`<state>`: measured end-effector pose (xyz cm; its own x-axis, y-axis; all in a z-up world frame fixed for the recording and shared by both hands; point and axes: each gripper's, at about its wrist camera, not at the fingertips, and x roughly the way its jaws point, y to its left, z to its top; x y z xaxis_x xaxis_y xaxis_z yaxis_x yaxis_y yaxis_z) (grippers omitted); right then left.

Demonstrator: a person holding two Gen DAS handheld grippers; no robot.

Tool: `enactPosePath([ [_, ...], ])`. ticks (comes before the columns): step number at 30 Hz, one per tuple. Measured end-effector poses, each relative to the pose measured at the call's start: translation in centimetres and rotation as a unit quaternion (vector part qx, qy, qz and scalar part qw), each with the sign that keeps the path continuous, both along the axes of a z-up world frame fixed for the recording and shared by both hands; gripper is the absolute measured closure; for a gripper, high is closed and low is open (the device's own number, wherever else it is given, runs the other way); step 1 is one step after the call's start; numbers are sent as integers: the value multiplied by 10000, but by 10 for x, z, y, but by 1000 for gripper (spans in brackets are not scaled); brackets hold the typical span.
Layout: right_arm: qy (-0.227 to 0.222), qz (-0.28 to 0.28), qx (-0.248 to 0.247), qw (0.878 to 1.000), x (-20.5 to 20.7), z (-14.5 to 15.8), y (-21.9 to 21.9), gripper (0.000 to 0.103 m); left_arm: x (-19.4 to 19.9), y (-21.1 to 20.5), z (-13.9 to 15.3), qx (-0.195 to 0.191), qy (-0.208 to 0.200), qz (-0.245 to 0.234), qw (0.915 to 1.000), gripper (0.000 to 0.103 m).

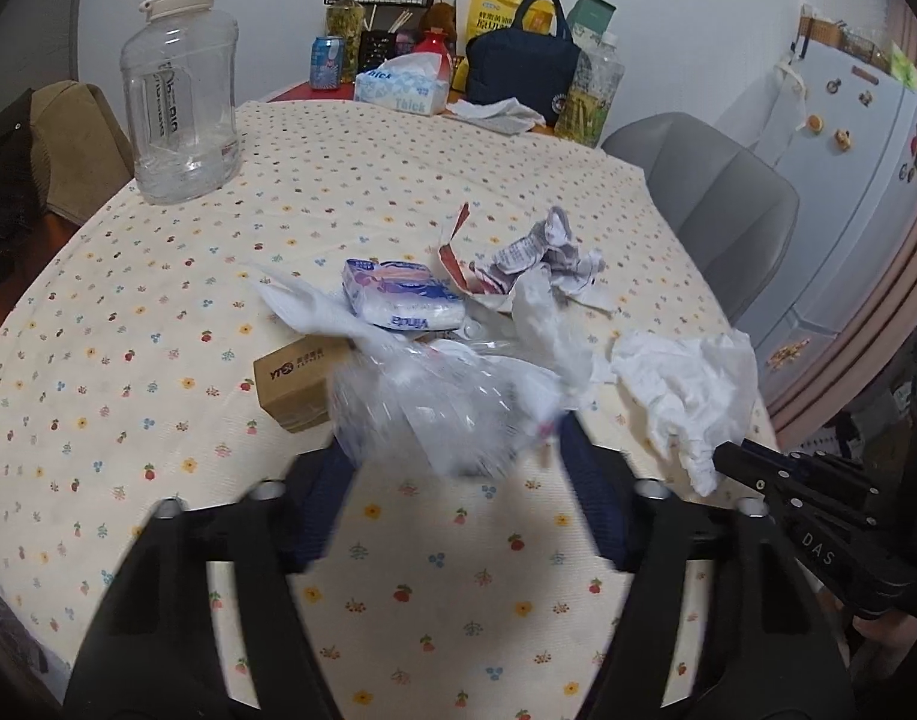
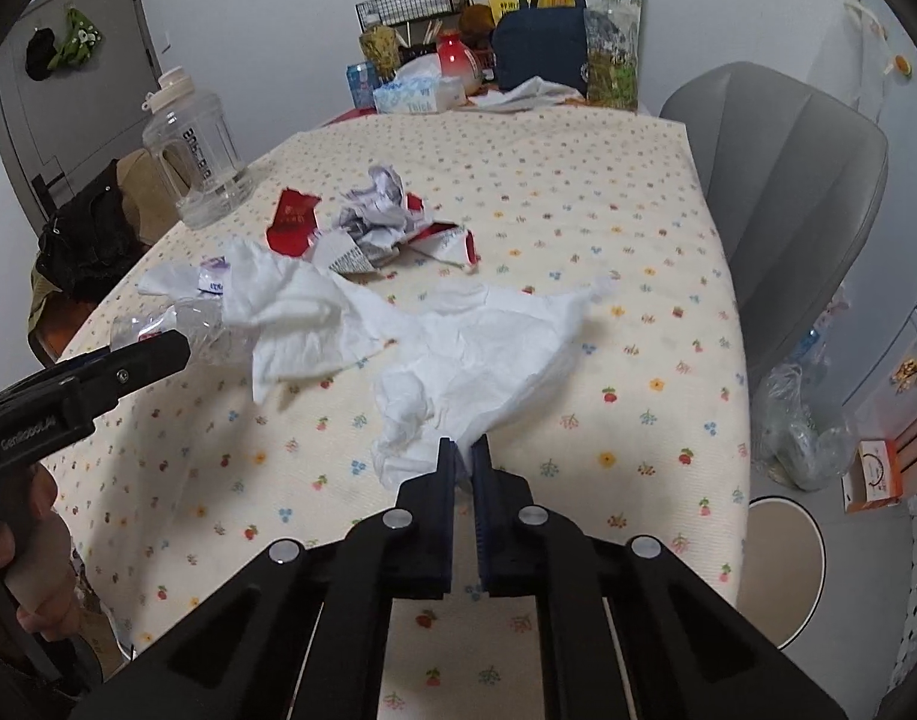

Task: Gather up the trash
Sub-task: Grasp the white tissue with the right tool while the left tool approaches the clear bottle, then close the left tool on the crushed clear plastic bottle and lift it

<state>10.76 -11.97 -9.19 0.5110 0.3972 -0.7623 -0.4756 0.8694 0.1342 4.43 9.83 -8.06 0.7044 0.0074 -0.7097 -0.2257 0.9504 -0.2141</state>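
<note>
**Left wrist and right wrist views: two pieces of trash gripped at the near edge of the surface**

Left wrist view: a crushed clear plastic bottle [image 1: 452, 408] was seen held between the spread fingers of the left gripper [image 1: 452, 450], blurred, close above the floral-printed surface [image 1: 158, 300] near its near edge. Beside it, toward the right edge, a crumpled white tissue [image 1: 692, 390] was seen pinched by the right gripper [image 1: 728, 456]. In the right wrist view that gripper [image 2: 464, 450] was shown with its jaws nearly together on a twisted corner of the tissue [image 2: 476, 348], the rest of the sheet fanned out soft and wrinkled over the cloth.

The step in hand was judged to be the pick-up: both pieces had been gripped but not carried to any bin. No bin could be made out with certainty; a clear bag [image 2: 800, 420] was seen on the floor past the right edge. The next move was judged to call for lifting both loads clear and carrying them off without snagging the loose paper behind.

More trash was left toward the middle of the surface: a second limp white tissue [image 2: 290, 312], a torn red-and-white paper carton [image 2: 296, 222], a wad of crumpled printed paper [image 2: 374, 204], a soft blue-and-white tissue pack [image 1: 404, 294] and a small stiff cardboard box [image 1: 296, 384]. A large rigid clear water jug [image 1: 179, 96] stood near the left edge.
</note>
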Motion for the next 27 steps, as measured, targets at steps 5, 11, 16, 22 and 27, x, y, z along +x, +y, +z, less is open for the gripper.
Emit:
enactPosePath([
  [5, -182, -35, 41, 9998, -5, 16, -3, 96, -6, 3, 5, -25, -63, 8, 10000, 71],
  [11, -263, -54, 95, 9996, -11, 24, -7, 96, -13, 4, 6, -88, -116, 42, 9999, 99],
  [16, -317, -81, 149, 9994, -13, 29, -10, 96, -18, 7, 16, -50, -218, 67, 9997, 102],
  [22, -335, -87, 189, 9992, -13, 33, -13, 96, -18, 13, 10, -78, -129, 148, 9998, 48],
  [27, -242, -111, 182, 9995, -10, 26, -13, 96, -17, 23, 4, -305, -147, 304, 9990, 40],
])
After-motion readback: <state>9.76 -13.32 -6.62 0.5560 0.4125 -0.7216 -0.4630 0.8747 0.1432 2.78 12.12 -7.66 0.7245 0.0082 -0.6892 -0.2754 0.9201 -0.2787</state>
